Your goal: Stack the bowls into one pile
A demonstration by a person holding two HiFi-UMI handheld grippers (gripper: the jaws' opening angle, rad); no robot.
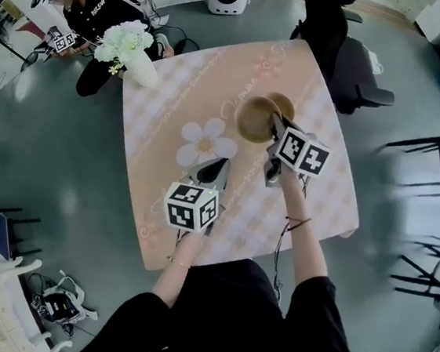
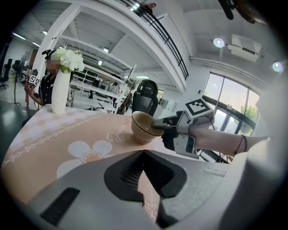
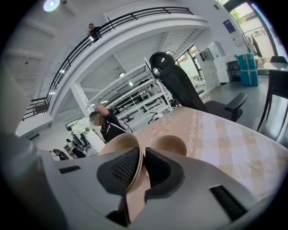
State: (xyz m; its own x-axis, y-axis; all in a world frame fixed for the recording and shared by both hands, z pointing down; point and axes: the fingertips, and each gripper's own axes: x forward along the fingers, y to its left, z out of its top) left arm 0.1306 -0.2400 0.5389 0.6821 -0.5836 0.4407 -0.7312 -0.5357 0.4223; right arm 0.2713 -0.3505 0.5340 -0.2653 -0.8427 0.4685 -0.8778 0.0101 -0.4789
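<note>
Two tan bowls are on the pink-checked table (image 1: 318, 214). My right gripper (image 1: 275, 127) is shut on the near rim of the nearer bowl (image 1: 254, 118), the rim clamped between its pads (image 3: 128, 168). In the right gripper view this bowl (image 3: 118, 143) tilts toward the camera. The second bowl (image 1: 285, 104) sits just behind it on the cloth, its opening (image 3: 171, 144) showing past the jaws. The left gripper view shows the held bowl (image 2: 143, 126) low over the table. My left gripper (image 1: 213, 170) hangs over the flower print, shut and with nothing in it, well short of the bowls.
A white vase of white flowers (image 1: 132, 51) stands at the table's far left corner, and a person in black (image 1: 93, 7) sits beyond it. A black office chair (image 1: 341, 51) stands past the far edge. Dark chair frames (image 1: 438, 204) stand to the right.
</note>
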